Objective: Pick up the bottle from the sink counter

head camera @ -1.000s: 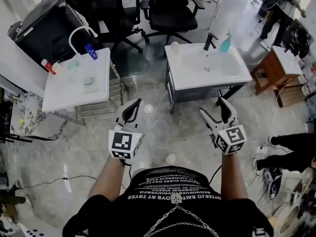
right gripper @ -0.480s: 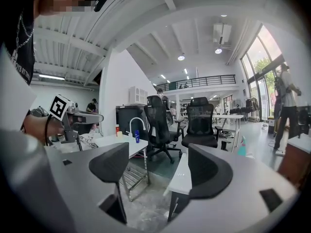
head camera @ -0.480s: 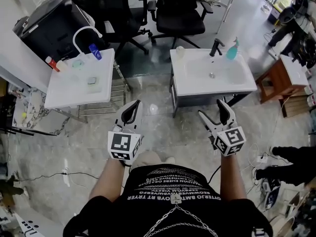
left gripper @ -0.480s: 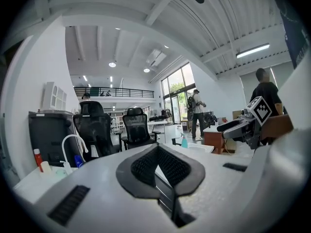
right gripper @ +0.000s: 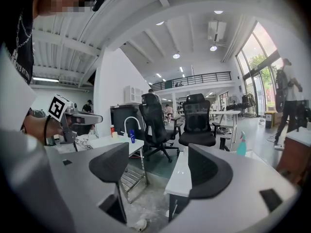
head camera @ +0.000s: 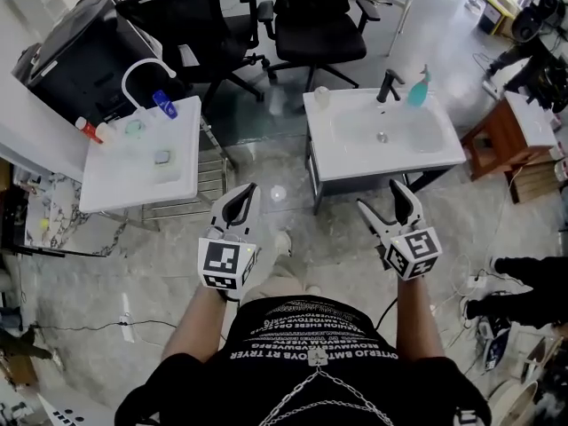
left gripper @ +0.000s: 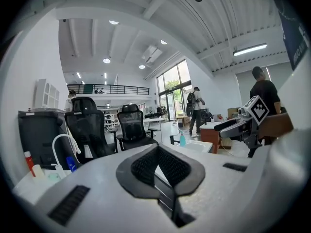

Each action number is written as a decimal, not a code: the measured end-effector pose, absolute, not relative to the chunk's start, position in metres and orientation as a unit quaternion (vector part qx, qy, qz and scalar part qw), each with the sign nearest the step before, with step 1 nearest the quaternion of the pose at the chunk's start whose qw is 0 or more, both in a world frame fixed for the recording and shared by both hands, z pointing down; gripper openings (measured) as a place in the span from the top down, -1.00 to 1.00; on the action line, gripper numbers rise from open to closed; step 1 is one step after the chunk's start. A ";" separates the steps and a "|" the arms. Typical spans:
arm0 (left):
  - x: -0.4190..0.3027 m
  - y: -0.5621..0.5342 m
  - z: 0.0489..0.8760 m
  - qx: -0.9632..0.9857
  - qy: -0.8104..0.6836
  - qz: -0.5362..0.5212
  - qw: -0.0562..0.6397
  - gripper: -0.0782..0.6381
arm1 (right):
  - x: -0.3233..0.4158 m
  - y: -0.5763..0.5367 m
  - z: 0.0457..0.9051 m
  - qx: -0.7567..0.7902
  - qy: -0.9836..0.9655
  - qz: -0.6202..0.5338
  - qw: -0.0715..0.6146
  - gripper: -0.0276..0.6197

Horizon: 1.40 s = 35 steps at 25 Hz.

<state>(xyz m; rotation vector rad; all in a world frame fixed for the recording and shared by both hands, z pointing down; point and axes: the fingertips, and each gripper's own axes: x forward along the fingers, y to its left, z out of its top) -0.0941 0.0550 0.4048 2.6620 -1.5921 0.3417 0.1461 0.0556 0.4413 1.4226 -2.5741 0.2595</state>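
Approach step, nothing grasped yet. Right tool (head camera: 385,201) spread, empty. Left tool (head camera: 238,201) pressed together, empty. Teal spray bottle (head camera: 417,87) upright at back of sink table (head camera: 346,158), beside faucet (head camera: 383,85), well apart from both tools. Next, likely: step closer, right tool straddles bottle body, closes.

Left gripper (head camera: 241,193) seemingly closed; right gripper (head camera: 383,198) spread.
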 end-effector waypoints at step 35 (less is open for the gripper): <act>-0.088 -0.273 0.403 0.907 -0.412 0.080 -0.027 0.76 | 0.070 -0.235 0.436 0.506 -0.846 0.073 0.152 -0.18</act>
